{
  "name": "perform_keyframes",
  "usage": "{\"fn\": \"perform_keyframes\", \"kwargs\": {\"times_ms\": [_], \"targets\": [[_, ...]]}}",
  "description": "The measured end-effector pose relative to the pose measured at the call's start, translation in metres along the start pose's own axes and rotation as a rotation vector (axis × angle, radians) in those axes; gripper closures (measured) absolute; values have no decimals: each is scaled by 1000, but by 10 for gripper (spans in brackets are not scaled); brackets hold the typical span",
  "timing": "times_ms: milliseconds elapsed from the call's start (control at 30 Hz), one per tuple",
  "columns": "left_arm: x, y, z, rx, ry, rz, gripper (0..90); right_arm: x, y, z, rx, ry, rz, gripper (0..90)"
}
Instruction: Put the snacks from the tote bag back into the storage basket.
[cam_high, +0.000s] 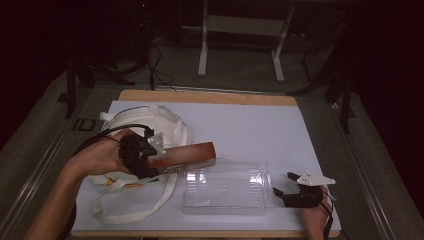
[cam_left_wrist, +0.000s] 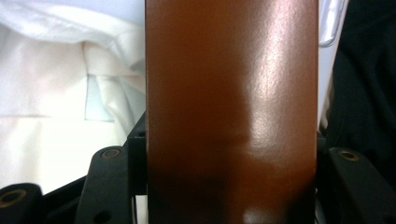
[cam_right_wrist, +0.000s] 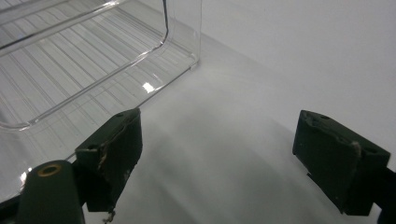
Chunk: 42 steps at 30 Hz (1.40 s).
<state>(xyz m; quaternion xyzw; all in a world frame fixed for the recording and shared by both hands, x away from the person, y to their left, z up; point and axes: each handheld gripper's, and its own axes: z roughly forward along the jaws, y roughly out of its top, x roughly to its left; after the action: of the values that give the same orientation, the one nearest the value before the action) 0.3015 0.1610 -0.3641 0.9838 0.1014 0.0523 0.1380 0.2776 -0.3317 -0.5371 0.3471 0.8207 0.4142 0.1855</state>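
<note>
Carrying the brown box clamped in my left gripper above the white bag, I'd level it over the clear tray while my right gripper, jaws wide and empty, steadies the tray's end.

The high view looks forward and down from above the person's side onto the clear plastic tray. The left gripper view, left of that tray, sits very close behind a brown box. The right gripper view, just right of the tray, looks low across the table, sharing the tray's corner with the high view.
</note>
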Motion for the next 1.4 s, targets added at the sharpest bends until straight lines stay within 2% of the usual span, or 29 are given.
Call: {"fn": "perform_keyframes", "kwargs": {"times_ms": [333, 567, 700, 933, 1200, 1400], "targets": [[-12, 14, 6, 1, -28, 59, 438, 0, 0, 0, 2, 0, -1, 158], [-16, 20, 12, -2, -31, 75, 438, 0, 0, 0, -2, 1, -1, 158], [-18, 24, 17, 17, -38, 91, 438, 0, 0, 0, -2, 1, 1, 158], [-21, 29, 21, 12, -60, 106, 438, 0, 0, 0, -1, 2, 0, 158], [-26, 36, 27, 31, -67, 134, 437, 0, 0, 0, -2, 1, 0, 158], [-28, 41, 32, 19, -82, 140, 438, 0, 0, 0, -3, 0, -1, 158]]}}
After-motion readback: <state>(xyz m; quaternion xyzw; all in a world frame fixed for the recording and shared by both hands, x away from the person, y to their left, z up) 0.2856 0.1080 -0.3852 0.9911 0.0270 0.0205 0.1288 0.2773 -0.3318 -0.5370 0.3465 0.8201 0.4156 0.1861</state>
